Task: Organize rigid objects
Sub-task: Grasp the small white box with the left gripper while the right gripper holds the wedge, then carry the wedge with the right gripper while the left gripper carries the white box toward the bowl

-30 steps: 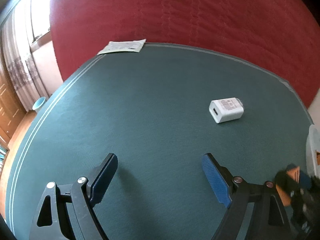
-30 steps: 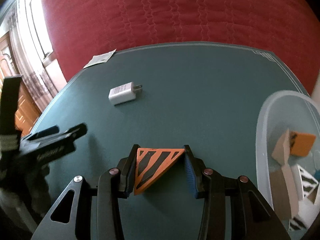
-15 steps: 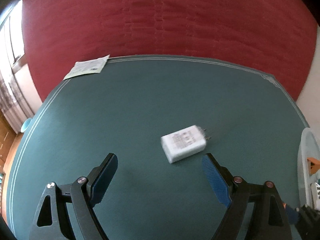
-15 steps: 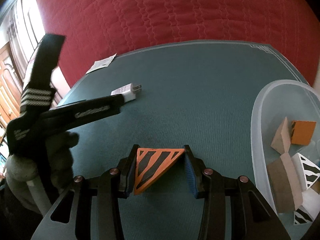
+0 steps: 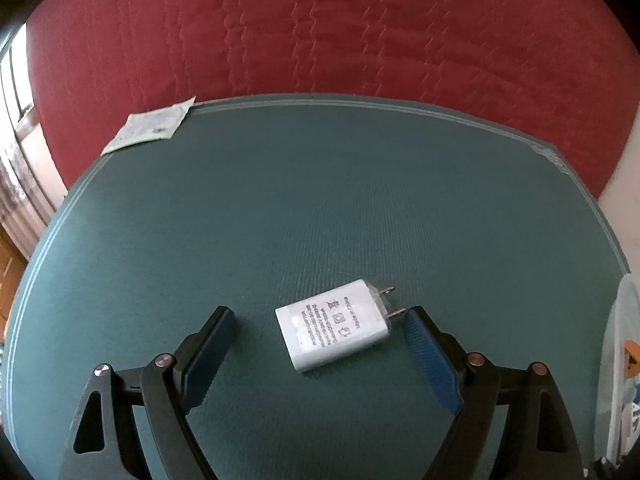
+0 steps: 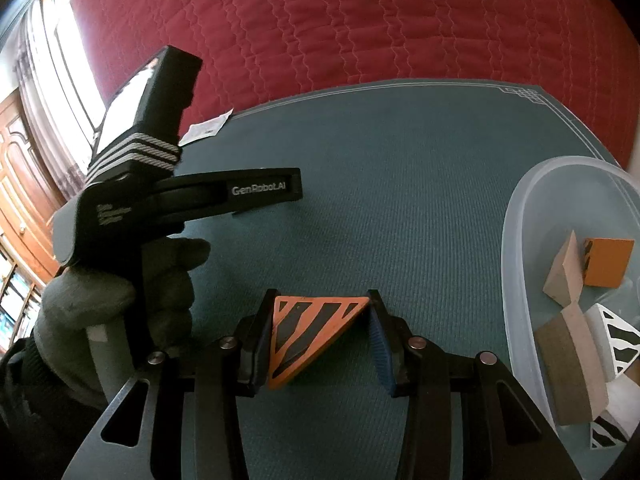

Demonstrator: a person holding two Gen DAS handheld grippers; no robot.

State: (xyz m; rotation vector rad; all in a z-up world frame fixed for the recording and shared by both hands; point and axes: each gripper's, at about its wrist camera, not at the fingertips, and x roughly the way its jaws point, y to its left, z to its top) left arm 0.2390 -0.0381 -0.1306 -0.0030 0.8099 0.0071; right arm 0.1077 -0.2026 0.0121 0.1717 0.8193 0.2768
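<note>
The white charger (image 5: 335, 325) had come between the wide-open left gripper (image 5: 318, 330); its prongs pointed toward two o'clock. The right gripper (image 6: 320, 334) clamped the orange striped triangle (image 6: 308, 334).

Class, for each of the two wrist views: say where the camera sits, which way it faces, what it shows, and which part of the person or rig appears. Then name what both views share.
Left wrist: rides the left tongs, facing forward and down at the white charger lying between their open fingers.
Right wrist: rides the right tongs, facing forward over the striped orange triangle they clamp; the gloved left hand shows, and the clear bin.
Shared: green mat, red quilt, paper slip.
</note>
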